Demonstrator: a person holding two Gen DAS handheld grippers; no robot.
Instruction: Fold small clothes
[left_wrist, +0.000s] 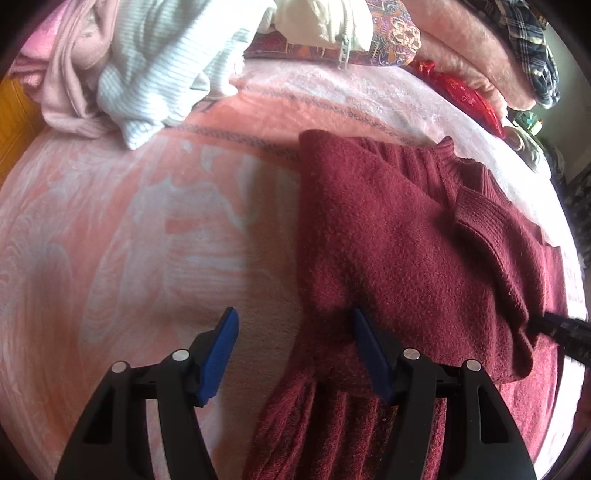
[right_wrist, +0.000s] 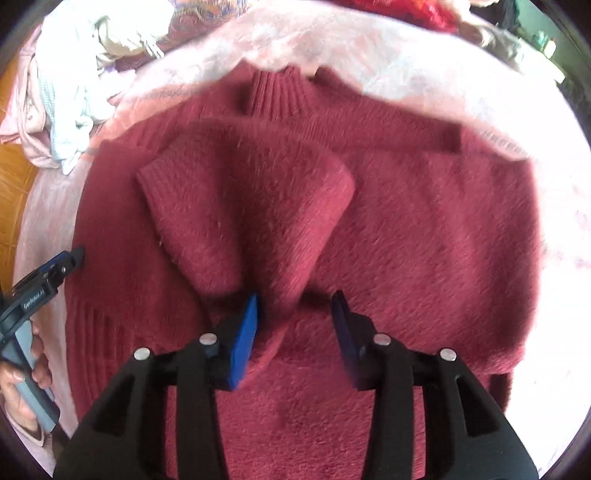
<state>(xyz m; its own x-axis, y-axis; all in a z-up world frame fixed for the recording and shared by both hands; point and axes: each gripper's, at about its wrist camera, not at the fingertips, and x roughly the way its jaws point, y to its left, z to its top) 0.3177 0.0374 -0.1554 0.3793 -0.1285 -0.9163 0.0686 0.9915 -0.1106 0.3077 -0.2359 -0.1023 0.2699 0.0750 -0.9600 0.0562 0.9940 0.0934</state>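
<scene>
A dark red knit sweater (left_wrist: 388, 229) lies on the pink blanket, with its collar (right_wrist: 279, 92) at the far side. One sleeve (right_wrist: 243, 206) is folded over the body, its ribbed cuff pointing left. My left gripper (left_wrist: 293, 321) is open at the sweater's left edge, near the ribbed hem; it also shows in the right wrist view (right_wrist: 70, 258). My right gripper (right_wrist: 295, 306) is open over the middle of the sweater, with the base of the folded sleeve between its blue pads. Its tip shows in the left wrist view (left_wrist: 554, 321).
The bed is covered by a pink and white patterned blanket (left_wrist: 147, 221). A pile of clothes lies at the back left: a white ribbed top (left_wrist: 155, 70) and a pale pink garment (left_wrist: 70, 62). Red fabric (left_wrist: 465, 92) and more bedding sit at the back right.
</scene>
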